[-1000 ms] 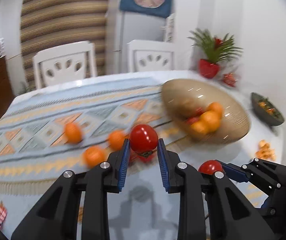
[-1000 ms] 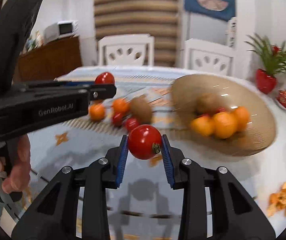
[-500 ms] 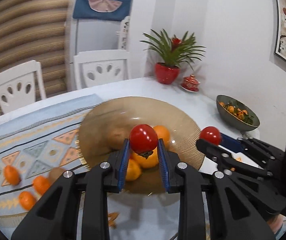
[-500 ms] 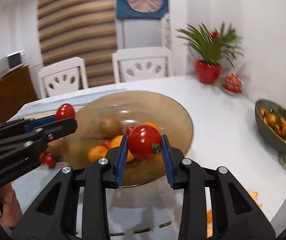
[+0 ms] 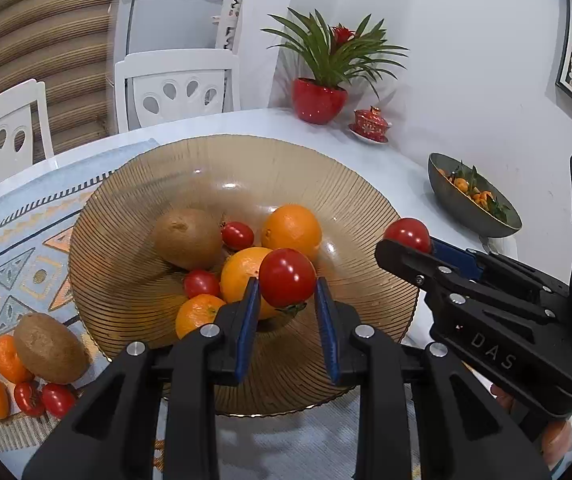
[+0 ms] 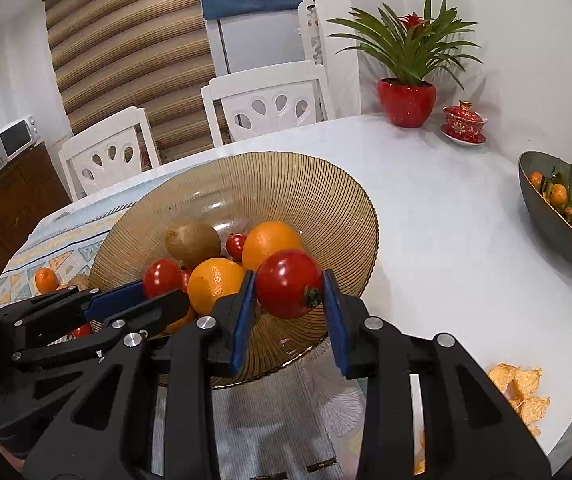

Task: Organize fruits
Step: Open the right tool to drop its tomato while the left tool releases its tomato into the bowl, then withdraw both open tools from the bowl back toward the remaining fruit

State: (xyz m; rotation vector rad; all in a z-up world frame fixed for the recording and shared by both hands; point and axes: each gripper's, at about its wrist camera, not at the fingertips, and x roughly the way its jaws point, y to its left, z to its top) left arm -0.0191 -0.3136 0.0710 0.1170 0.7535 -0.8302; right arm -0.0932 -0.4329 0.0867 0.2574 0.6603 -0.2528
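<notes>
1. Loose fruit [image 5: 26, 364] lies on the patterned runner [image 5: 14, 248], left of the amber bowl [image 5: 134, 280].
2. Left gripper [image 5: 287, 300] clamps a tomato [image 5: 287, 278] above the bowl's fruit pile.
3. Right gripper [image 6: 287, 300] pinches a second tomato [image 6: 287, 283] over the bowl's near rim.

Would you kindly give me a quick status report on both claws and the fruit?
Left claw shut on a tomato. Right claw shut on its own tomato. Both over the amber bowl. Oranges and kiwi inside; nothing blocking.
</notes>
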